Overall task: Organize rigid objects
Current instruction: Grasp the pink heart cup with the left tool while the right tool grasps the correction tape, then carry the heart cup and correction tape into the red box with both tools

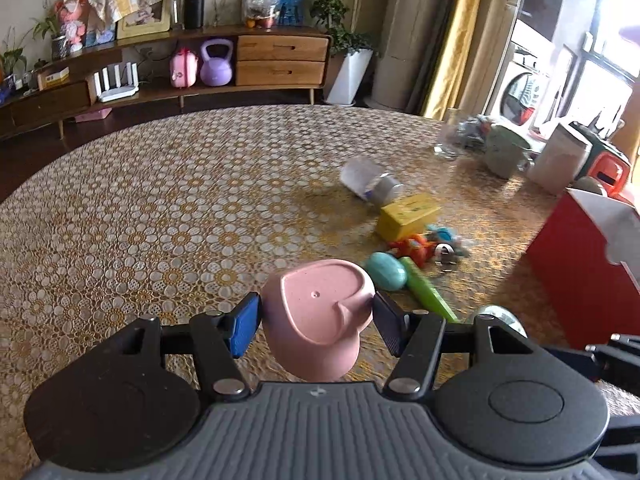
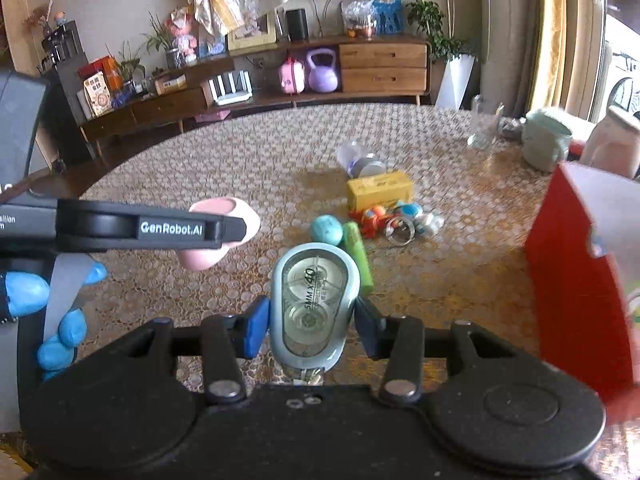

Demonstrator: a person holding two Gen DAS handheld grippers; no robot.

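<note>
Transport looks like the step in hand: both grippers are loaded and lifted above the tabletop [image 1: 160, 208], with a red box [image 2: 572, 280] standing open-topped at the right edge as the likely destination. The left gripper [image 1: 318, 318] has its fingers closed on a pink heart-shaped cup [image 1: 320, 320], gripped across its sides with the base facing the camera. The right gripper [image 2: 311, 320] has its fingers pressed against the flanks of a correction tape dispenser [image 2: 314, 304], held lengthwise with its clear window up. In the right wrist view the cup sits well left of the red box, the dispenser nearer to it. Left of the box, loose on the cloth, lie a teal egg-shaped piece [image 2: 327, 230], a green marker [image 2: 360, 256], a yellow carton [image 2: 379, 189], small toys with a metal ring [image 2: 394, 220] and a tipped clear jar [image 2: 362, 160]. Motion blur softens that side, so whether the box already holds anything cannot be told. Next, I judge, each load needs carrying over the box's rim and lowering inside before the fingers let go, the dispenser first since it is closer.
</note>
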